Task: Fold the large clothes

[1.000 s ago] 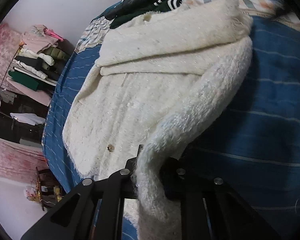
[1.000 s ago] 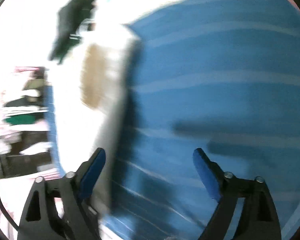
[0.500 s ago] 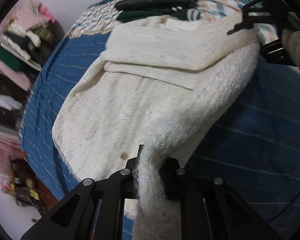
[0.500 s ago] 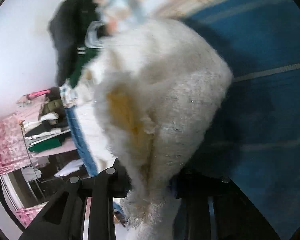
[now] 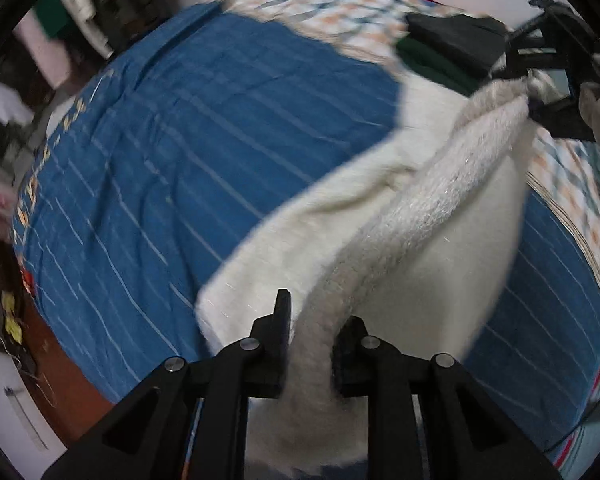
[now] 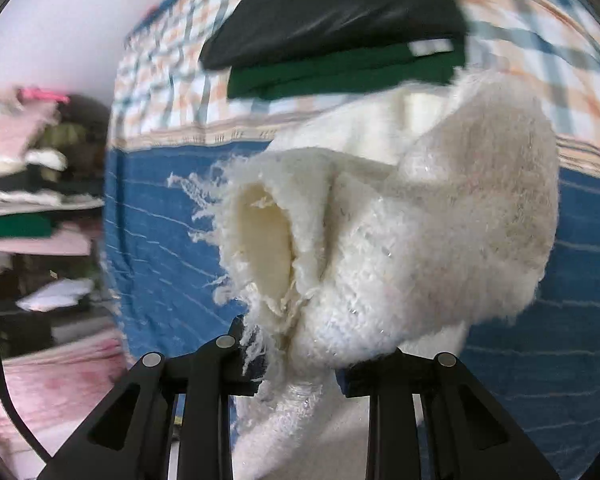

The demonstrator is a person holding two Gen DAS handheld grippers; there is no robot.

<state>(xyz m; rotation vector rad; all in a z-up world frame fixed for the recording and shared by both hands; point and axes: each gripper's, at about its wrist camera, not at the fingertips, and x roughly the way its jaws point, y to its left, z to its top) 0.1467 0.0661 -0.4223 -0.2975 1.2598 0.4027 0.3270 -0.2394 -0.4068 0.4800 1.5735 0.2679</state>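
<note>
A large fluffy cream cardigan (image 5: 440, 248) hangs stretched in the air above a blue striped bedspread (image 5: 188, 152). My left gripper (image 5: 312, 344) is shut on one end of its folded edge. My right gripper (image 6: 300, 356) is shut on the other end, a bunched fringed corner (image 6: 380, 240); it also shows in the left wrist view (image 5: 540, 68) at the far upper right, holding the cloth taut. The cardigan's lower part droops below both grippers and is partly hidden.
A folded black garment on a green one (image 6: 340, 40) lies on a checked blanket (image 5: 332, 12) at the bed's far end. Shelves of stacked clothes (image 6: 28, 184) stand to the left. The bed's wooden edge (image 5: 60, 380) is at lower left.
The right gripper went from open over the bedspread to shut on the cardigan's corner. Both grippers have lifted the cardigan off the bed and swung it right, baring the blue bedspread.
</note>
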